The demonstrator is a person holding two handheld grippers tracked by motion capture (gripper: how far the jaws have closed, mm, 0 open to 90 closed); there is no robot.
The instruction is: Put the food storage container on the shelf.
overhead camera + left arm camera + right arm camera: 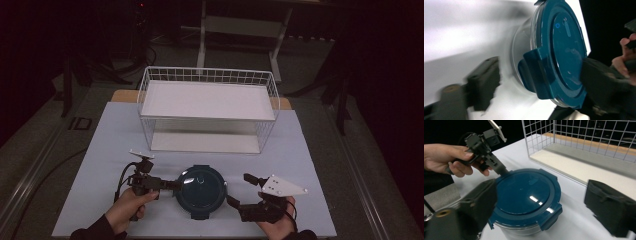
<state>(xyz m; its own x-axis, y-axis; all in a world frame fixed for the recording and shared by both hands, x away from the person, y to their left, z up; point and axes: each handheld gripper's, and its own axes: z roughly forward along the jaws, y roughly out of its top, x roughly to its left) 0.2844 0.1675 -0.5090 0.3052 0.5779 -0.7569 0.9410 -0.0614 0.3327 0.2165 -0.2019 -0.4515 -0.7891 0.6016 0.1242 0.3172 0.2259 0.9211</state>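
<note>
Dark floor and dim stands surround the pale desk (110, 150), which fills the middle of the high view. At the far side of the desk stands a white wire basket (207, 110), open toward the person, with a flat white shelf inside it. Nearer the person than the basket, close to the desk's near edge, sits a round container with a dark blue lid (201, 188); its clear wall shows under the lid in the right gripper view, and latch tabs hang down over the rim.

Left of the container, the left hand (127, 210) holds the left hand-held gripper (172, 185) nearly level, pointing sideways at the lid's edge. Its jaws stand on either side of a latch tab on the lid's rim; that view is blurred, so whether the pads press on the tab I cannot tell.

Right of the container, the right hand (277, 225) holds the right hand-held gripper (240, 189) with its grey plate on top, angled toward the container. Its jaws stand wide apart, one just beside the lid's rim, the other well clear.
</note>
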